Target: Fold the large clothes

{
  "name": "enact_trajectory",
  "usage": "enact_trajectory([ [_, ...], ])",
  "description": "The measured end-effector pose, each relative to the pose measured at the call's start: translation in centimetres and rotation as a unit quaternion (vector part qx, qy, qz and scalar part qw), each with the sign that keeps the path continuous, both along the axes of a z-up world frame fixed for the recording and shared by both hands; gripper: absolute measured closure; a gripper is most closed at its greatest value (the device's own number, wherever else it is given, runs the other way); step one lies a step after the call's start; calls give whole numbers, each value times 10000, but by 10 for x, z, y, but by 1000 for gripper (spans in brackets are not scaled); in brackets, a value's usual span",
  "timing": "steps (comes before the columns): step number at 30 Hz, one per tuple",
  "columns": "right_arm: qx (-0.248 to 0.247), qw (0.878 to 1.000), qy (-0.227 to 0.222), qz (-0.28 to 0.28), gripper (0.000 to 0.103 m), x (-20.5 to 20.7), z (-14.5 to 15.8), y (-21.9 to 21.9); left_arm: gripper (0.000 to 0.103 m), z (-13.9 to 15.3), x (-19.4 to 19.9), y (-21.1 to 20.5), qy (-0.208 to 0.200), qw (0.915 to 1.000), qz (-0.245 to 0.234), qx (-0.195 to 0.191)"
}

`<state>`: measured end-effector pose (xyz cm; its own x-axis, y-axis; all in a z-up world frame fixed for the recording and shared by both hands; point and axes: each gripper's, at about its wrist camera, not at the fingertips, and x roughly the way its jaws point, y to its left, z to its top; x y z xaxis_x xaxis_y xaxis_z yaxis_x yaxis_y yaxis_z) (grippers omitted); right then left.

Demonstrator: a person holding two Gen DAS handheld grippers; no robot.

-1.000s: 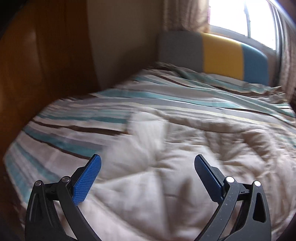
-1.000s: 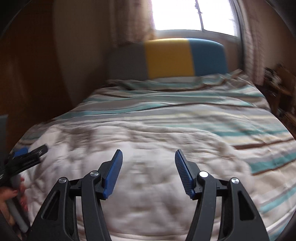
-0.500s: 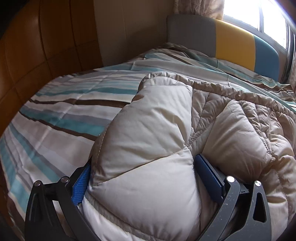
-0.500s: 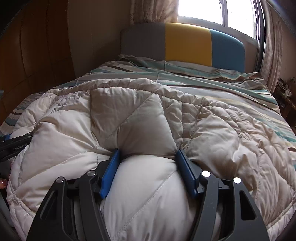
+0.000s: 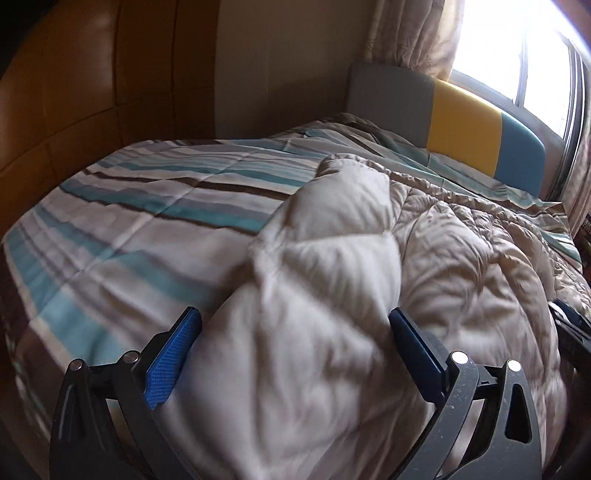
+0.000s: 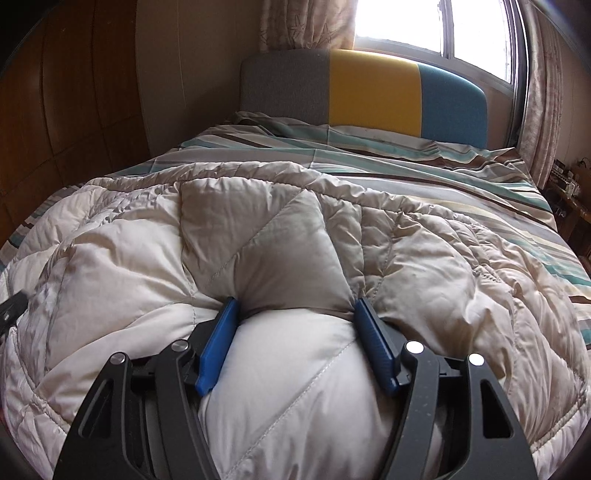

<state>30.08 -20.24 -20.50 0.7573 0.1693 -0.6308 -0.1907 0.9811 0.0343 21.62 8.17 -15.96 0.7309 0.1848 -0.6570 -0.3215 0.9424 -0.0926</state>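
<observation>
A large puffy cream quilted down garment [image 6: 280, 243] lies spread across the near half of the bed; it also shows in the left wrist view [image 5: 332, 280]. My left gripper [image 5: 295, 332] is wide open, its blue pads on either side of a puffed fold of the garment, not pinching it. My right gripper [image 6: 295, 317] has its blue pads pressed into a thick bulge of the garment and grips it. The right gripper's tip shows at the right edge of the left wrist view [image 5: 572, 325].
The bed has a striped teal, brown and white cover [image 5: 147, 206] and a grey, yellow and blue headboard [image 6: 369, 88]. A wooden wardrobe [image 5: 74, 92] stands on the left. A bright window with curtains [image 6: 424, 22] is behind. Cluttered shelves [image 6: 569, 184] stand at the right.
Both grippers came down onto the garment. The left gripper, which had a fold between its pads half a second ago, has drawn back and shifted left. The right gripper stays clamped.
</observation>
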Motion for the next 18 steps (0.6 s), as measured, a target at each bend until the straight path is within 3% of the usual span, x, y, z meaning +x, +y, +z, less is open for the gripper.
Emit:
enact_trajectory([
  [9,-94,9999,-114,-69,34,-12,5,2,3,-14,-54,34,-97,9905,515,-1273],
  [13,-85,9999,-57,-71,34,-14,6,2,3,-17,-62,32,-8,9873,284,-1565],
  [18,116,9998,91,-95,34,-29,21,-5,3,-20,-71,21,-160,9770,-233,-2115],
])
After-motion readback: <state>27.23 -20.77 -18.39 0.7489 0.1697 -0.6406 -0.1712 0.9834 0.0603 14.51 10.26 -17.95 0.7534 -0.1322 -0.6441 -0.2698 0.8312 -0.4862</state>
